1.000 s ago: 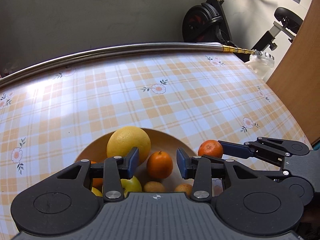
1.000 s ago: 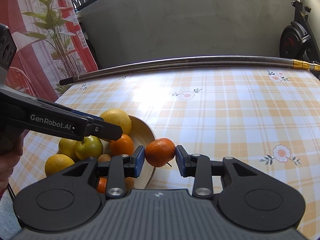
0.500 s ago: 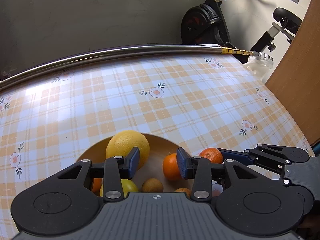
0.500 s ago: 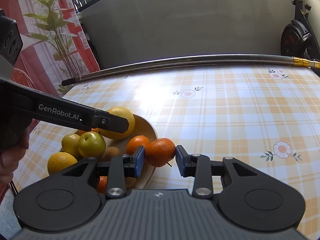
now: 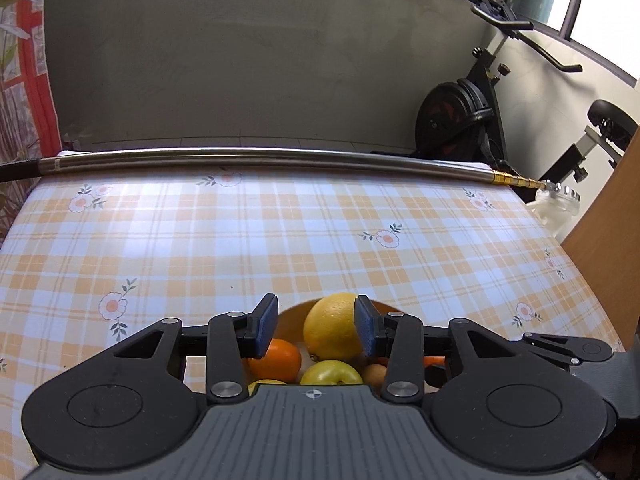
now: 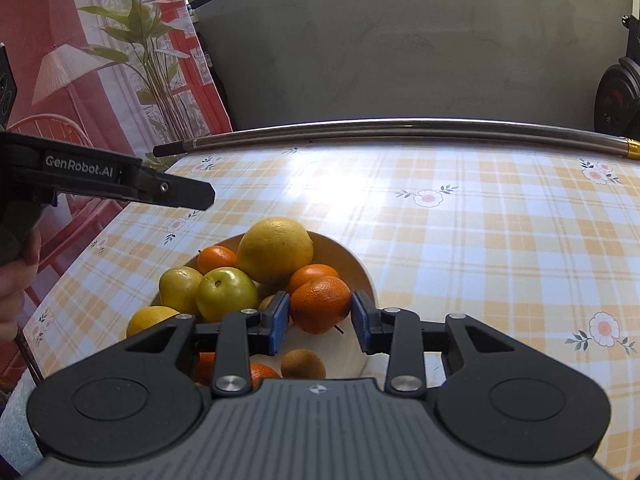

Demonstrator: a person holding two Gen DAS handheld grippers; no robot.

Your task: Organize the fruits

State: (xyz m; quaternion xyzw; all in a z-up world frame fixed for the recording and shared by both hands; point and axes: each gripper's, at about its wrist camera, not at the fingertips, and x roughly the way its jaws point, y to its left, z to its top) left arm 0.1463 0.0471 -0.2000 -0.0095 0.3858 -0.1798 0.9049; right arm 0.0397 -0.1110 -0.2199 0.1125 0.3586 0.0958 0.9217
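Checked tablecloth (image 6: 480, 240); fruit-filled bowl (image 6: 356, 260)

"GenRobot.AI" — white lettering, left gripper (image 6: 176, 194)

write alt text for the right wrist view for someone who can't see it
The right gripper holds an orange over a pale bowl piled with a large yellow citrus, a green apple, more oranges and a kiwi. The bowl sits on a checked tablecloth, with the left gripper above it.
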